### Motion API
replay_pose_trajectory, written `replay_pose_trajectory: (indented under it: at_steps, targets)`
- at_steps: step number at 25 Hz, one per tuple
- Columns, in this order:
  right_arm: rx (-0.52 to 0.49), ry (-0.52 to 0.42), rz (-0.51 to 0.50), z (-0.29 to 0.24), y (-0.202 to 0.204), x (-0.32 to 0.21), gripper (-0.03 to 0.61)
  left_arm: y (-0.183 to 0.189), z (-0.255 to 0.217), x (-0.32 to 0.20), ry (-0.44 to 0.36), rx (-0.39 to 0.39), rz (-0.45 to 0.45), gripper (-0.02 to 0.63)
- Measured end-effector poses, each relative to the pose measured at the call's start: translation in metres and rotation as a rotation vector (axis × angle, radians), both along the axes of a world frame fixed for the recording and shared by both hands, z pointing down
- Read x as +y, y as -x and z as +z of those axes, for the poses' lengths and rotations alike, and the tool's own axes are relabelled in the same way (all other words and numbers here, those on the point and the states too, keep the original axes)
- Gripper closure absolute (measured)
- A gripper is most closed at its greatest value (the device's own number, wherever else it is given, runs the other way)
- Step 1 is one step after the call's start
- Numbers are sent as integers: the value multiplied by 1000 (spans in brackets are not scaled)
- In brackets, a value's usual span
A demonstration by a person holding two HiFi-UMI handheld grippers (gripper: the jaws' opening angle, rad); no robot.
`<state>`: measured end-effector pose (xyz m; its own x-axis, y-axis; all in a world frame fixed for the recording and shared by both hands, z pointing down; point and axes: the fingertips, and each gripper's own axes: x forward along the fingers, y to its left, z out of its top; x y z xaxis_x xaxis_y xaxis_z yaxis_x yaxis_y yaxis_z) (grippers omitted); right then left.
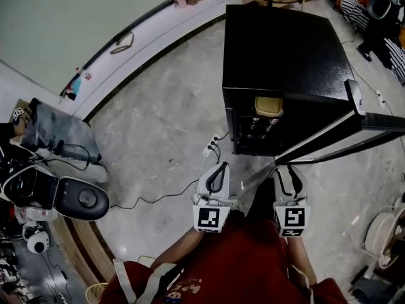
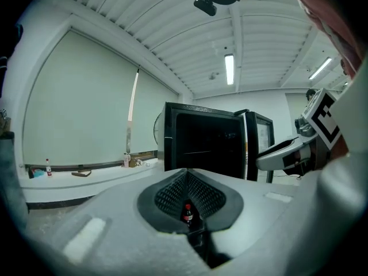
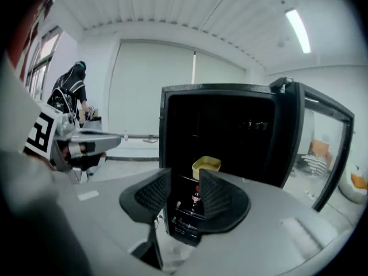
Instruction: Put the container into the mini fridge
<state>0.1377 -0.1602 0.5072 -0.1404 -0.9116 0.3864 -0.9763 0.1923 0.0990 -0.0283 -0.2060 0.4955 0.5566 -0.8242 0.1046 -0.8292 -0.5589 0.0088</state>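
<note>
A power strip point(image 1: 211, 146) with its cable lies on the marbled floor point(image 1: 158, 119) left of centre, near the foot of the mini fridge point(image 1: 285, 49). A person in red clothing point(image 1: 240, 258) stands facing the fridge with a gripper in each hand. The left gripper point(image 1: 216, 170) is held level just left of the fridge's near corner. Its jaws are closed together with nothing between them. Beside it, the right gripper point(image 1: 289, 168) points at the open compartment, its jaws wide apart and empty. The black fridge stands at the right, its door point(image 1: 335, 135) swung open to the right. The pale yellow container point(image 1: 268, 105) already sits on an upper shelf inside, near the front edge. In the right gripper view the container point(image 3: 206, 167) shows above a small red-labelled bottle point(image 3: 196, 195).
</note>
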Motion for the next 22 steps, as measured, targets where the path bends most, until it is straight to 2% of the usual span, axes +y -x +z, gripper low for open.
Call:
replay_pose_trajectory:
  at_steps: [4, 10, 16, 22]
  targets:
    - [-43, -57, 34, -9, -6, 9, 465, -1, -11, 4, -23, 14, 5, 609]
    - [-31, -72, 31, -15, -4, 9, 502, -2, -15, 6, -33, 6, 11, 609]
    - [-21, -89, 24, -19, -1, 6, 580, 2, -21, 8, -42, 22, -4, 609]
    - [-7, -66, 10, -20, 3, 2, 580, 4, -23, 7, -48, 13, -13, 609]
